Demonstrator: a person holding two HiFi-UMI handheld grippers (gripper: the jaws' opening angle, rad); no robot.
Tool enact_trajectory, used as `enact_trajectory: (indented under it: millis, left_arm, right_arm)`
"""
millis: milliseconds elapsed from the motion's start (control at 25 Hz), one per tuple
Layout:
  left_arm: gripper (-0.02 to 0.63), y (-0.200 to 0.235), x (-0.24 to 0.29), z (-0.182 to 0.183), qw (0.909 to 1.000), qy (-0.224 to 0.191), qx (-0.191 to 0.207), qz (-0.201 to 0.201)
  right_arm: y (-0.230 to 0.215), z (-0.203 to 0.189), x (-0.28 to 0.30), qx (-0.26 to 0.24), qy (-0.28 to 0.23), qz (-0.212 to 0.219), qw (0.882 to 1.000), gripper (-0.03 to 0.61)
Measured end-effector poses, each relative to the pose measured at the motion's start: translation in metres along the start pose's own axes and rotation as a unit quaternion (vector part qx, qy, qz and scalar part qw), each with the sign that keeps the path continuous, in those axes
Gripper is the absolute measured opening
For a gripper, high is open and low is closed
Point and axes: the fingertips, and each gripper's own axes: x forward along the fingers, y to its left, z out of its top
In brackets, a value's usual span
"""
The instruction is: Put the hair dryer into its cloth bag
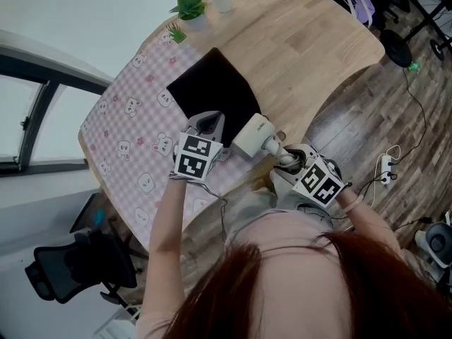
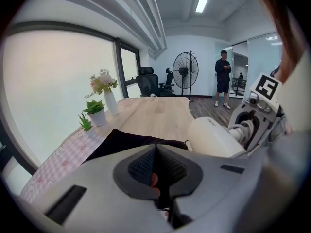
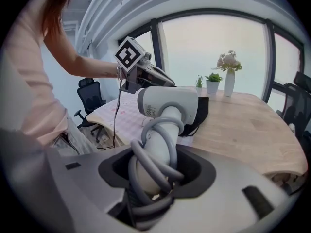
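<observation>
While the right gripper (image 3: 155, 165) pinches the cord-wound handle of the white hair dryer (image 3: 167, 103), the dryer's barrel sits at the near edge of the black cloth bag (image 1: 212, 87) on the table (image 1: 304, 41). The left gripper (image 2: 155, 153), jaws pressed together, is at that same bag edge beside the dryer; whether cloth is caught between them cannot be told.

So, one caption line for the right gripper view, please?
Right tool grips the cord-wrapped hair dryer by its handle, its head at the black cloth bag.

Bright window daylight, sharp centre, fisheye-warped edges.
</observation>
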Motion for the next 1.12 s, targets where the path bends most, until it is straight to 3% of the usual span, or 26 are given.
enact_trajectory:
  millis: [520,1120]
  left_arm:
    - [0.014,-0.003,-0.003,0.001,1.0,0.0,0.001,0.0]
    - [0.014,-0.002,-0.005,0.0,1.0,0.002,0.001,0.0]
  right_arm:
    - [0.013,0.001,0.035,0.009,0.02,0.055,0.998,0.204]
    - [-0.008,0.0,0.055,0.025,0.05,0.056,0.997,0.204]
